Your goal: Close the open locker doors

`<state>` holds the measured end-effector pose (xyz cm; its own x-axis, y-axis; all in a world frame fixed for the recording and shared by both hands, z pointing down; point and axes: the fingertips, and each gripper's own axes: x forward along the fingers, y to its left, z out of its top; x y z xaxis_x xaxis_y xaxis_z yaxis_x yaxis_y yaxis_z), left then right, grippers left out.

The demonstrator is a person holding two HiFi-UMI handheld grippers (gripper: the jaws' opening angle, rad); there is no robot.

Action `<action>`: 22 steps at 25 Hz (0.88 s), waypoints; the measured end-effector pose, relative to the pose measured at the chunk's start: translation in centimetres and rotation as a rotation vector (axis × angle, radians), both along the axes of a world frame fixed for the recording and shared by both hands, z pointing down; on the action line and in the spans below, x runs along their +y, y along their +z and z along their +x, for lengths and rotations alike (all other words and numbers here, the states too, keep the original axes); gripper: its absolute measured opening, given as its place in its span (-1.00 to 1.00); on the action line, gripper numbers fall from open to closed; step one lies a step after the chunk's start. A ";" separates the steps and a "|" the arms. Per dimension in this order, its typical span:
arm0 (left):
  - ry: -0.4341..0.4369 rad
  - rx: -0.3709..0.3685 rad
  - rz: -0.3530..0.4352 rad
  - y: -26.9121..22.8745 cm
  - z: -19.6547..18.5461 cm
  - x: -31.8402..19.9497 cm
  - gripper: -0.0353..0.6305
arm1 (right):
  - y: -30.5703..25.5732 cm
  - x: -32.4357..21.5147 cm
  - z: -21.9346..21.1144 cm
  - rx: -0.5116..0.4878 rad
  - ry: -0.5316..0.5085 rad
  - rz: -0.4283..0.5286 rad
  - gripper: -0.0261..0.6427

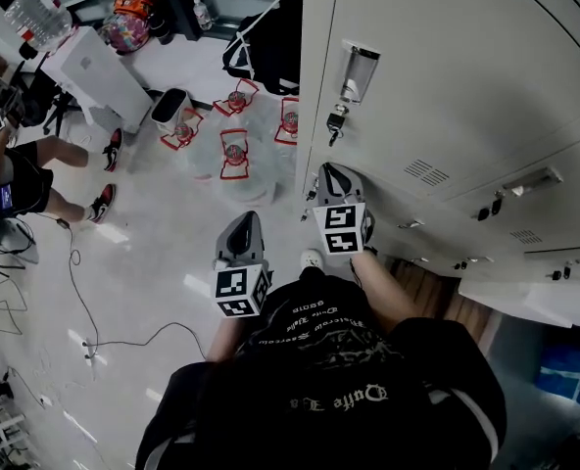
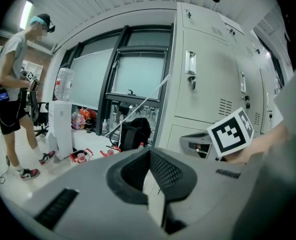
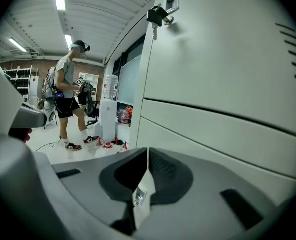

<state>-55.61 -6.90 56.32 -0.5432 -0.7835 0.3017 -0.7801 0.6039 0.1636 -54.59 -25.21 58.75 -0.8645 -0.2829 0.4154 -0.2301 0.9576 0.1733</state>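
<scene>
The person holds both arms out ahead of the body. The left gripper sits nearer, while the right gripper reaches slightly farther on a bare right forearm. Both point gently downward (jaws closed together, nothing between them).

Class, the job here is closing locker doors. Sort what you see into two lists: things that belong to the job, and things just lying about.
Belongs to the job:
lockers
left gripper, shut and empty
right gripper, shut and empty

Just lying about:
water jugs on the floor
water dispenser
black bag
cable on the floor
</scene>
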 end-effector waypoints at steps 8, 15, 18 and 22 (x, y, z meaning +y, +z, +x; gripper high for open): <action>-0.002 -0.001 0.014 -0.4 -0.3 -0.6 -0.89 | 0.1 0.2 0.1 -0.036 -0.009 -0.065 -0.89; 0.015 0.000 0.041 -1.0 1.1 1.0 -0.89 | -1.8 2.7 2.7 -0.109 -0.009 -0.113 -0.88; 0.033 0.007 0.051 -1.3 2.0 1.9 -0.89 | -3.2 4.1 4.4 -0.142 -0.006 -0.130 -0.87; 0.069 -0.004 0.076 -2.2 3.8 3.0 -0.89 | -5.1 5.7 7.3 -0.190 0.013 -0.117 -0.83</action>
